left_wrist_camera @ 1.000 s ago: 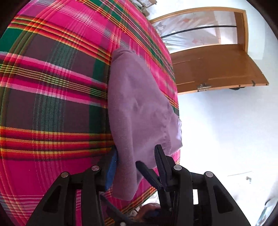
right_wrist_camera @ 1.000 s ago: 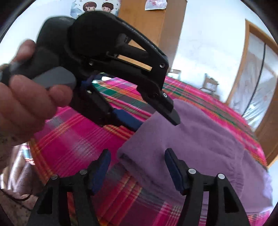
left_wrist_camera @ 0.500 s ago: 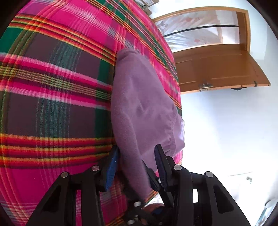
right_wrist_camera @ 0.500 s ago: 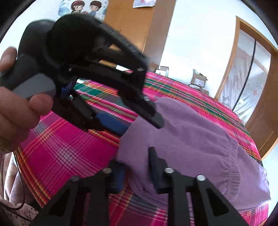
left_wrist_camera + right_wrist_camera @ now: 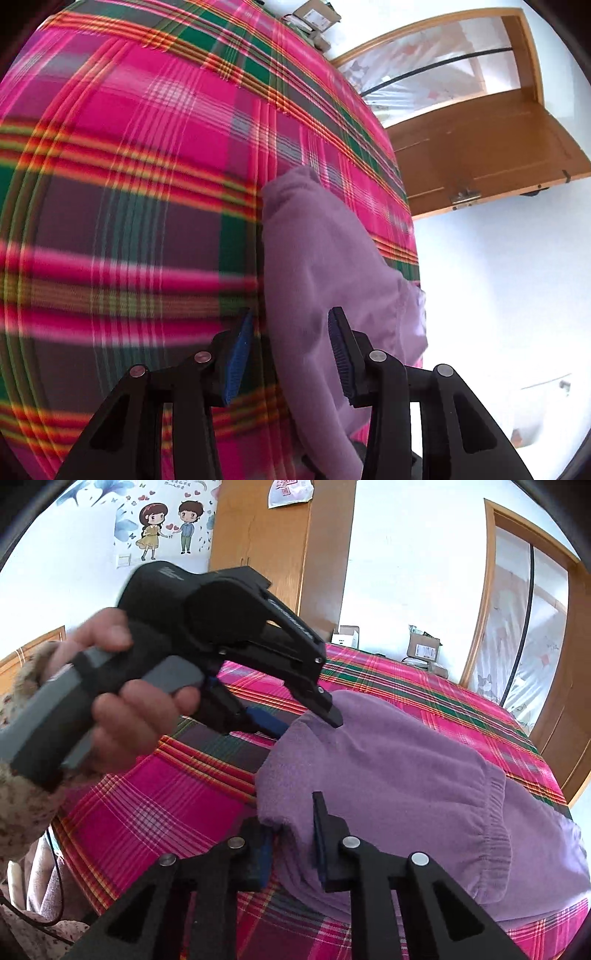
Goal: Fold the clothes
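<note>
Gripping its grey handle, a person's hand (image 5: 107, 701) steers the left claw (image 5: 291, 350), spread wide, its blue-padded fingers (image 5: 236, 354) straddling one near corner of the purple garment (image 5: 406, 794). That folded garment lies on the pink plaid bed (image 5: 155, 812), elastic waistband to the right. Further right, the right claw (image 5: 291, 845) is clamped on the other near corner, cloth bunched between its pads. Beyond the bed stand a wooden wardrobe (image 5: 273, 542) and a wooden door (image 5: 480, 155).
</note>
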`<state>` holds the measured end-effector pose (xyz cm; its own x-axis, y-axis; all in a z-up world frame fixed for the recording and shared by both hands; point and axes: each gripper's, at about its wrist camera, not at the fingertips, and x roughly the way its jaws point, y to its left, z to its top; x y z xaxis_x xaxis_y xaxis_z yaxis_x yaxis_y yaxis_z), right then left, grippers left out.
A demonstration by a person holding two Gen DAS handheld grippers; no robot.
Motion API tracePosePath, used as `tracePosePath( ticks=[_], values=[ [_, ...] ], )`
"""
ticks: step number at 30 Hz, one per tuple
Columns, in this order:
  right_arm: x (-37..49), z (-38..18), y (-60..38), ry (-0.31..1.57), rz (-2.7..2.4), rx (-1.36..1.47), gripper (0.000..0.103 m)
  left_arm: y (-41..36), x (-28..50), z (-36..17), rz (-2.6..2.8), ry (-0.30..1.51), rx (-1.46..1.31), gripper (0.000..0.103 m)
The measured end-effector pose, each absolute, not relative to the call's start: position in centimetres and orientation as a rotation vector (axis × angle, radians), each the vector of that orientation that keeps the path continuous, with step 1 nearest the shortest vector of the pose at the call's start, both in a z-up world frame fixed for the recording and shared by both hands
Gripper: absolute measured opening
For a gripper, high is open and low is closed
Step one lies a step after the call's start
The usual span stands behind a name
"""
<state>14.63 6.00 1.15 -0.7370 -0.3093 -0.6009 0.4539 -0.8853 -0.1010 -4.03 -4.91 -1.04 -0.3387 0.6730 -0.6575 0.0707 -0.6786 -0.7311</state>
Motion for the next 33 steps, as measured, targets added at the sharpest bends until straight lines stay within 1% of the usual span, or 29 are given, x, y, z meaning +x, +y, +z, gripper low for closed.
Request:
tracePosePath(
  ticks=[2, 15, 16, 18, 21, 23, 24, 26, 30, 33],
  values=[
    [15.6, 1.1, 6.7, 0.332, -2.570, 0.831, 0.019, -4.6, -4.3, -1.1, 2.061, -0.966, -1.501, 0.042],
    [14.8, 0.7, 6.6, 0.332, -2.554, 0.876, 0.019, -2.9, -6.2, -1.3, 2.001, -0.990, -1.500, 0.042],
    [13.4, 0.6, 6.7, 0.333, -2.552, 0.880, 0.019, -2.8, -6.3, -1.3, 1.988, -1.009, -1.499, 0.042],
    [12.5, 0.6, 6.7, 0.331, -2.547, 0.887, 0.019, -2.9, -6.3, -1.1, 1.986, -1.006, -1.497, 0.040],
    [12.1, 0.4, 6.7, 0.330, -2.543, 0.908, 0.019, -2.0, -6.6, -1.3, 2.003, -0.979, -1.506, 0.029],
    [12.0, 0.4, 6.6, 0.337, -2.545, 0.911, 0.019, -1.9, -6.8, -1.5, 2.006, -0.971, -1.513, 0.017],
    [12.0, 0.4, 6.5, 0.341, -2.546, 0.910, 0.018, -1.9, -6.9, -1.5, 2.005, -0.974, -1.511, 0.015],
    [11.9, 0.5, 6.4, 0.340, -2.546, 0.913, 0.017, -2.3, -6.5, -1.4, 2.008, -0.990, -1.495, 0.012],
    [11.5, 1.1, 6.0, 0.321, -2.535, 0.913, 0.016, -3.2, -6.0, -0.4, 2.032, -1.020, -1.440, 0.011],
    [11.5, 1.8, 5.3, 0.351, -2.534, 0.885, 0.016, -7.0, -4.2, 0.4, 2.054, -1.028, -1.406, 0.010]
  ],
)
